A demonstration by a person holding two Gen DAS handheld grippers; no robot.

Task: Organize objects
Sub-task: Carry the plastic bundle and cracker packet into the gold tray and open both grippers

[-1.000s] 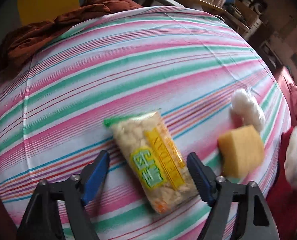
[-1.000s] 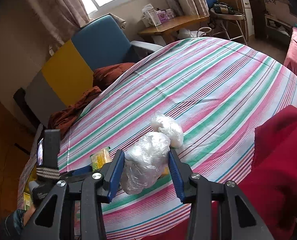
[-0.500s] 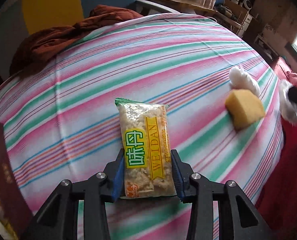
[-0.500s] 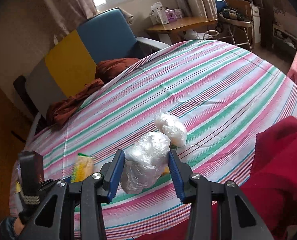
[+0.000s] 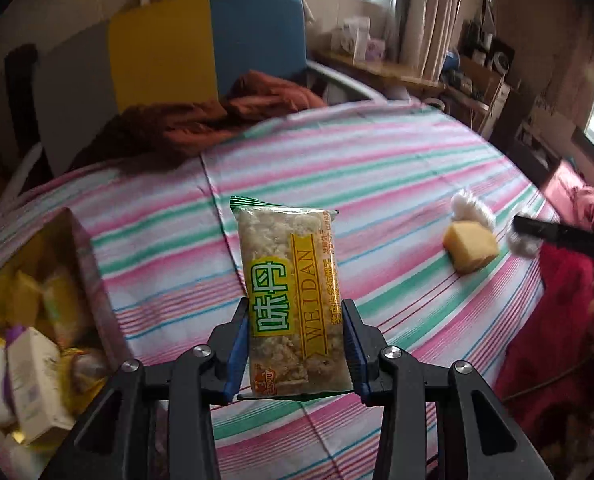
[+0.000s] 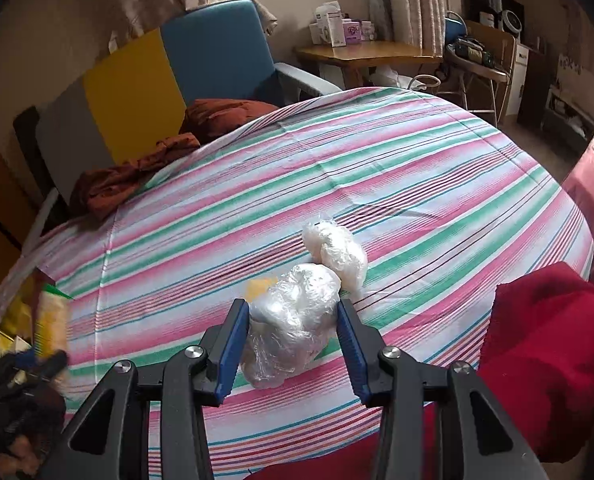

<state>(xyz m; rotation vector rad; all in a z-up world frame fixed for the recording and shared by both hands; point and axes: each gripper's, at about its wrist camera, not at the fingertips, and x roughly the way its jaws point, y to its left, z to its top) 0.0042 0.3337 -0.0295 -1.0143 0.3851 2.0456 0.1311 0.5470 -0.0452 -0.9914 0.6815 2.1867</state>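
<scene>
Snack packet is clenched upright in the left tongs, lifted above the striped worktop just right of the open box of packets, so it probably belongs there; swinging it left and lowering it past the rim before letting go would keep it from tipping out. Right tongs grasp a plastic-wrapped bundle near a second bundle and a yellow sponge.

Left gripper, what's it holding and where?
The left gripper clamps the clear yellow-labelled WEIDAN snack packet by its two long side edges, near the lower end.
</scene>
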